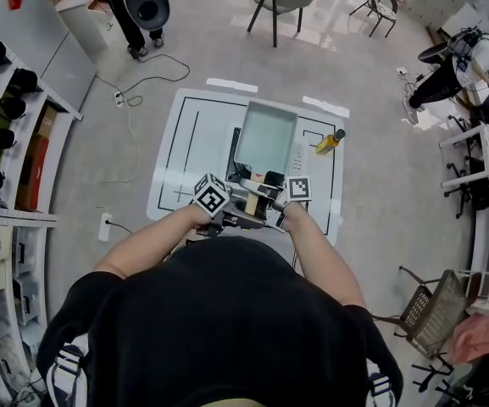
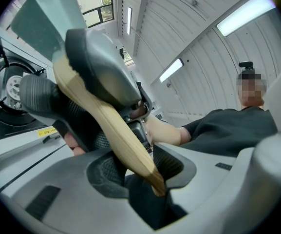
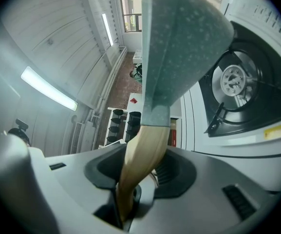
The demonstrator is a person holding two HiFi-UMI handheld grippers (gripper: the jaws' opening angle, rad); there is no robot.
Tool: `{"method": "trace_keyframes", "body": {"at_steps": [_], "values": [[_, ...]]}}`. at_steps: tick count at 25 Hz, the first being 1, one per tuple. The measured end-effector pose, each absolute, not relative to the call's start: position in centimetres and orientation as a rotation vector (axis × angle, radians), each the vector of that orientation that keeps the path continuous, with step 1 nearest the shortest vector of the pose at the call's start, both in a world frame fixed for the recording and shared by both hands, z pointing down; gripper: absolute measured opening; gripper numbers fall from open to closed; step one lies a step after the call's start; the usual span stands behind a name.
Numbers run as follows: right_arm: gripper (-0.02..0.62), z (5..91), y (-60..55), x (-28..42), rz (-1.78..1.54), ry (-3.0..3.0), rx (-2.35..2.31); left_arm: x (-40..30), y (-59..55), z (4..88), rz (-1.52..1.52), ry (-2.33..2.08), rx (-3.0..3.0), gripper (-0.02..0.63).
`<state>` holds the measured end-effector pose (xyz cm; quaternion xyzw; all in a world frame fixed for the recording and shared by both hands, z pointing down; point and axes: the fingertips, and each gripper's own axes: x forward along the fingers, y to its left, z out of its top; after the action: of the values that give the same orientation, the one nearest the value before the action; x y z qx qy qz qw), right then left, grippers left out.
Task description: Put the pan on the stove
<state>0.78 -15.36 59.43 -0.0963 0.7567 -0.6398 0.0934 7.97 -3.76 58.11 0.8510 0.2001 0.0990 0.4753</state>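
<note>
The rectangular pan (image 1: 265,138) sits over the gas stove (image 1: 235,147), apparently not yet set down. Its body lies straight ahead of both grippers, and its wooden handle (image 1: 251,202) runs back toward the person. The left gripper (image 2: 140,167) is clamped on the handle near its end. The right gripper (image 3: 140,173) holds the same handle from the opposite side, jaws partly apart around the wood. Neither hand is nearer. The burner (image 3: 235,84) lies just past the pan, so lowering it looks like the next move.
</note>
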Motion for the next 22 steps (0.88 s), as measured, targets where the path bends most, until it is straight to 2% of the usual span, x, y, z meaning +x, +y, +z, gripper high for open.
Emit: {"method": "trace_keyframes", "body": {"at_steps": [22], "values": [[0.153,64.9,-15.8,1.3,-2.025,2.122,-0.302,8.5,-4.3,62.6,0.249,0.457,1.997,0.158]]}}
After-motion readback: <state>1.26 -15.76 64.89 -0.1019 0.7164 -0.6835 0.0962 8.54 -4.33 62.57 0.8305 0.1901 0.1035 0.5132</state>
